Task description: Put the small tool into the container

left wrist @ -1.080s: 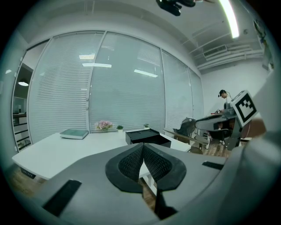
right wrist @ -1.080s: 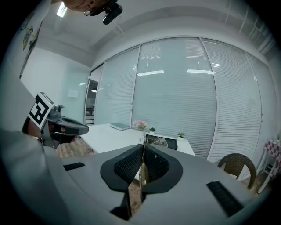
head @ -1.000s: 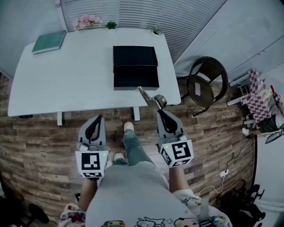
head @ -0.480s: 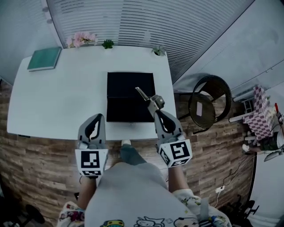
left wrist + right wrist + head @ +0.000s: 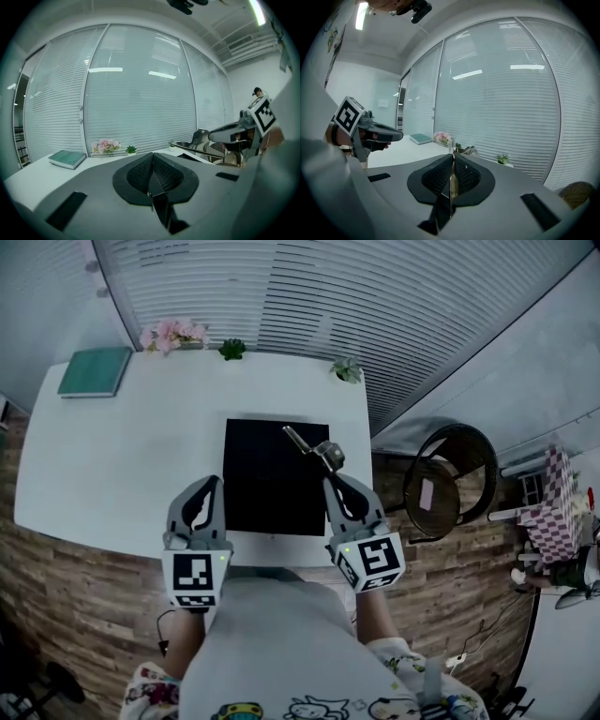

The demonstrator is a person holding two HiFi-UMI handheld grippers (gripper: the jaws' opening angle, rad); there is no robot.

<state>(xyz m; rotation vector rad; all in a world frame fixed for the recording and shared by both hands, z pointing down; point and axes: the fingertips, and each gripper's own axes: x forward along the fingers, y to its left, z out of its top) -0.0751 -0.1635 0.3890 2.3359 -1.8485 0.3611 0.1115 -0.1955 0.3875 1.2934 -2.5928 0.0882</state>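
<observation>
A flat black container (image 5: 267, 484) lies on the white table (image 5: 112, 456), near its front edge. My right gripper (image 5: 330, 480) is shut on a small metal tool (image 5: 312, 450), whose slim end points up and left over the container's far right part. In the right gripper view the thin metal tool (image 5: 451, 178) sits clamped between the pads. My left gripper (image 5: 208, 486) hovers at the container's left edge, shut and empty. In the left gripper view its jaws (image 5: 152, 159) meet with nothing between them, and the right gripper (image 5: 234, 135) with the tool shows at the right.
A green book (image 5: 94, 371) lies at the table's far left corner. Pink flowers (image 5: 169, 334) and two small plants (image 5: 232, 350) (image 5: 347, 369) line the far edge by the blinds. A round dark chair (image 5: 441, 479) stands right of the table on the wooden floor.
The person has stepped up to the table. Both grippers have gone from over the floor to over the table's front, and the held tool now hangs above the container.
</observation>
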